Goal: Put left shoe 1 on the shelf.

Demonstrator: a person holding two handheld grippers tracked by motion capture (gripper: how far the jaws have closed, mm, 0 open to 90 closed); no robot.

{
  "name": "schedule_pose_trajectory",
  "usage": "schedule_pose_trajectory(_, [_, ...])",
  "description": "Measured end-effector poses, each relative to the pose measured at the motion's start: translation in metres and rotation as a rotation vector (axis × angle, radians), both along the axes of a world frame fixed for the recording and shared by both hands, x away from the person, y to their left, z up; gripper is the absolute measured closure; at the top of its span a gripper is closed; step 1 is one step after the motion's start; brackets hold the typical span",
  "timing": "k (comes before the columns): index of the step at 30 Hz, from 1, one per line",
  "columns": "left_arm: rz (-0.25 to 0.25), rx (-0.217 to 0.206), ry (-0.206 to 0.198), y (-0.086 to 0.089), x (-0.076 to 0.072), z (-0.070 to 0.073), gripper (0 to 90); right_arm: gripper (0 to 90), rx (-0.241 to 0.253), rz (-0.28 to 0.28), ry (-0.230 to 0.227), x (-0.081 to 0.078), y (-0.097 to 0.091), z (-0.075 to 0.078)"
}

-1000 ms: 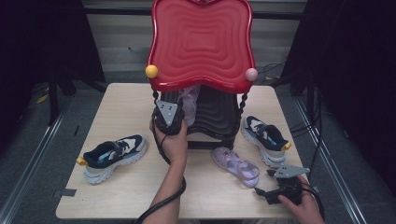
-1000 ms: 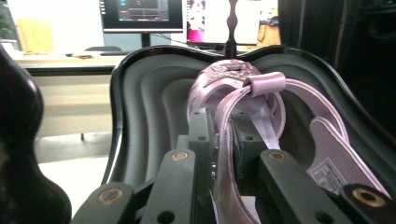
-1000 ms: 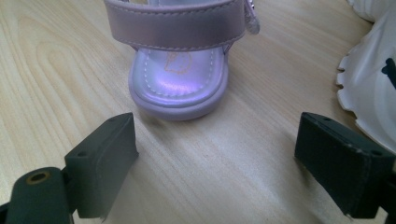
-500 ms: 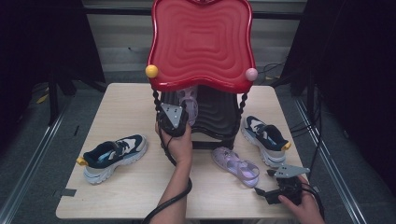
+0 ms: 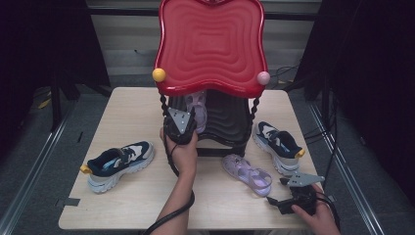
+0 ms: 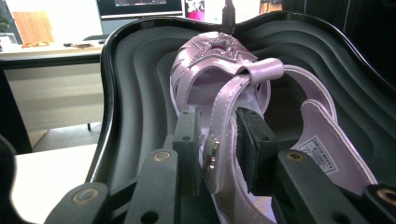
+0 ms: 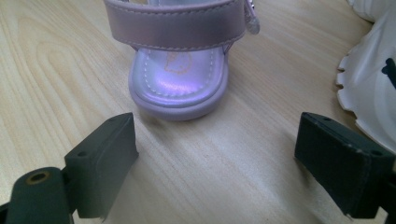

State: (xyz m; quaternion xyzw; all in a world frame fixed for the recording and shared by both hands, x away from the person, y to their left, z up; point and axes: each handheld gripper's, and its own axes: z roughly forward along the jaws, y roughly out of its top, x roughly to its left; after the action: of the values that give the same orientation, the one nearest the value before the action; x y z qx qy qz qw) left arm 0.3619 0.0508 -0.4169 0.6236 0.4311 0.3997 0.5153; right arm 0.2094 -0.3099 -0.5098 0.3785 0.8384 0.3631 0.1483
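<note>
A lilac sandal (image 5: 199,104) with a star on its toe lies on the black lower shelf (image 5: 230,122) of a shoe rack. My left gripper (image 5: 190,116) reaches under the red top shelf (image 5: 210,44). In the left gripper view the sandal's (image 6: 219,70) heel strap stands between the jaws of my left gripper (image 6: 218,133). They have just been opening, and the pads no longer press on it. The matching sandal (image 5: 247,174) lies on the table. My right gripper (image 5: 288,185) rests open just behind that sandal's heel (image 7: 180,84), nothing between its pads (image 7: 105,158).
A navy and white sneaker (image 5: 120,164) sits at the table's left, its mate (image 5: 279,144) to the right of the rack; its white sole (image 7: 369,79) is close to my right gripper. The rack stands at the table's back middle. A cable trails along the left forearm.
</note>
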Motion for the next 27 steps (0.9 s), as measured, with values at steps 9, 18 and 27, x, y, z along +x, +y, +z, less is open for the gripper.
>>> schedule_pose_trajectory(9, [-0.046,0.042,0.030,0.002,-0.005,0.012,55.4,12.1,0.000,-0.001,0.001,0.000,0.000,0.000])
schedule_pose_trajectory(18, [-0.094,0.091,0.066,0.002,-0.007,0.014,42.7,12.1,0.000,0.001,-0.001,0.000,0.000,0.000])
schedule_pose_trajectory(27, [-0.124,0.123,0.090,0.003,-0.010,0.020,40.2,12.1,0.000,0.001,-0.001,0.000,0.000,0.000])
